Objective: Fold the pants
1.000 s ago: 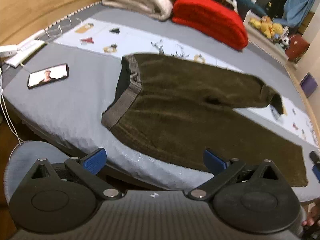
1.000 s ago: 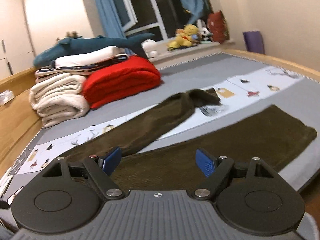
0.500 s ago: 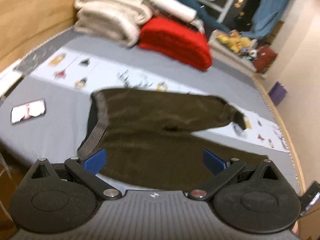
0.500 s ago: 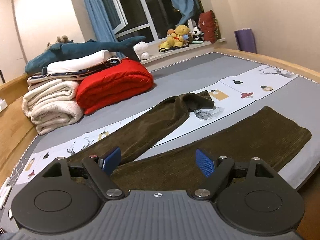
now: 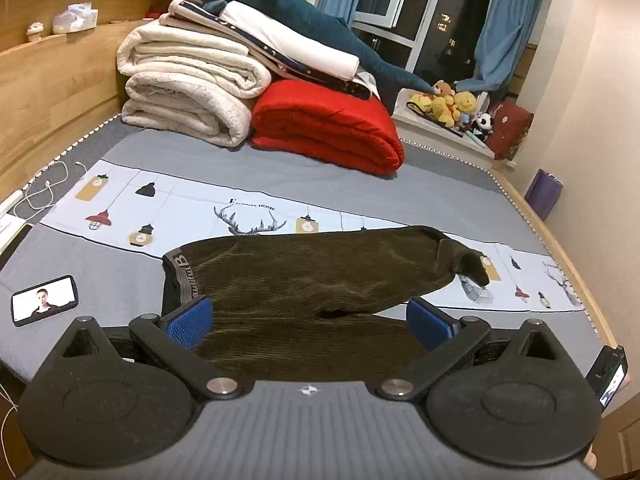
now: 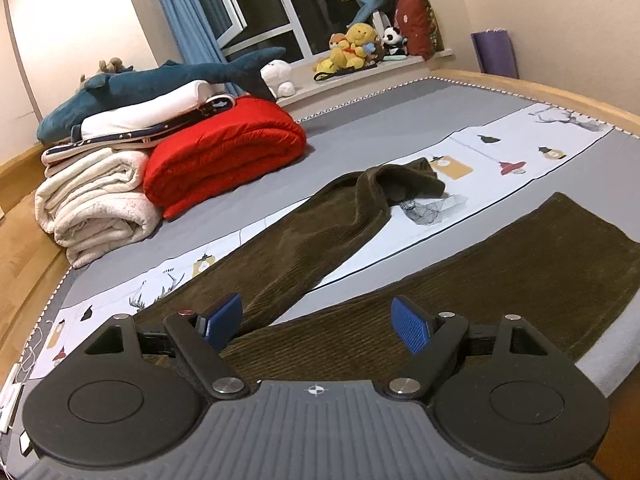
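Dark olive corduroy pants [image 5: 304, 280] lie spread flat on the grey bed. The grey waistband [image 5: 182, 270] is at the left and the two legs splay apart to the right. The far leg ends in a rumpled cuff [image 6: 404, 176]; the near leg [image 6: 500, 268] lies flat along the bed's front edge. My left gripper [image 5: 308, 322] is open and empty, low over the seat of the pants near the waistband. My right gripper [image 6: 316, 320] is open and empty above the crotch where the legs part.
A phone [image 5: 44, 300] lies on the bed left of the waistband. A red blanket [image 5: 328, 128] and white blankets [image 5: 188, 92] with a plush shark [image 5: 288, 8] are stacked at the back. White cables [image 5: 40, 192] lie at the left edge. Wooden bed frame [image 6: 540, 88] rims the mattress.
The left gripper has tilted up and dropped lower and closer over the pants, so the back of the room now shows. The right gripper has moved slightly closer. Both stay open.
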A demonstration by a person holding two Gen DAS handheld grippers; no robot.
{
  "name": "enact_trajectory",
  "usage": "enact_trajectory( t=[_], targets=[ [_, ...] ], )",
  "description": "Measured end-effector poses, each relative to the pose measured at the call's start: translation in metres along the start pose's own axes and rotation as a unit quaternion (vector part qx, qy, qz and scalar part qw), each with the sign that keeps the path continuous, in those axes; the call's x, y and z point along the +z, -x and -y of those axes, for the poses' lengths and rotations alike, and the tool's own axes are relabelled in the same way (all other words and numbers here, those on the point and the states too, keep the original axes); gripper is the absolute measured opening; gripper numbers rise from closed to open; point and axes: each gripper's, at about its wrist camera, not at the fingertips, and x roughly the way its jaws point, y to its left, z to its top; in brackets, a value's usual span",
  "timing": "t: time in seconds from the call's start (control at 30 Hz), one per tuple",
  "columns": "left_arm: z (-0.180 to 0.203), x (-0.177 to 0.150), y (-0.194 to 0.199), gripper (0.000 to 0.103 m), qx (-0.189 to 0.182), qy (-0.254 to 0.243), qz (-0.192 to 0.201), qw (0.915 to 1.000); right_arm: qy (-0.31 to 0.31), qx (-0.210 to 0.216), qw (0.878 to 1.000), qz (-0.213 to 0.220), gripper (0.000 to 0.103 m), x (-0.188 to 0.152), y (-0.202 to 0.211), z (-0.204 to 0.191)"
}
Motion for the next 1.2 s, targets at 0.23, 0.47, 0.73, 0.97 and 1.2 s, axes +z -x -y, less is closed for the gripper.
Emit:
enact_trajectory(
  t=[0.23, 0.47, 0.73, 0.97, 1.2],
  targets=[
    [0.001, 0.004, -0.016, 0.103, 0.007, -0.015, 0.000, 0.9999, -0.013, -0.004, 1.000, -0.010, 0.083, 0.001, -0.015, 0.003],
    [0.002, 0.005, -0.036, 0.103, 0.011, -0.021, -0.004, 0.9997, -0.016, -0.014, 1.000, -0.008, 0.083, 0.005, -0.022, 0.008],
    [-0.014, 0.008, -0.130, 0.103, 0.062, -0.029, -0.084, 0.9942, -0.020, -0.033, 0.999, -0.004, 0.083, 0.013, -0.038, 0.015],
    [-0.049, 0.020, -0.236, 0.103, 0.103, -0.038, -0.074, 0.9912, -0.037, -0.045, 0.998, -0.012, 0.083, 0.022, -0.067, 0.023],
    [-0.083, 0.024, -0.335, 0.103, 0.175, -0.050, -0.067, 0.9811, -0.061, -0.047, 0.997, -0.015, 0.083, 0.030, -0.120, 0.023]
  ],
)
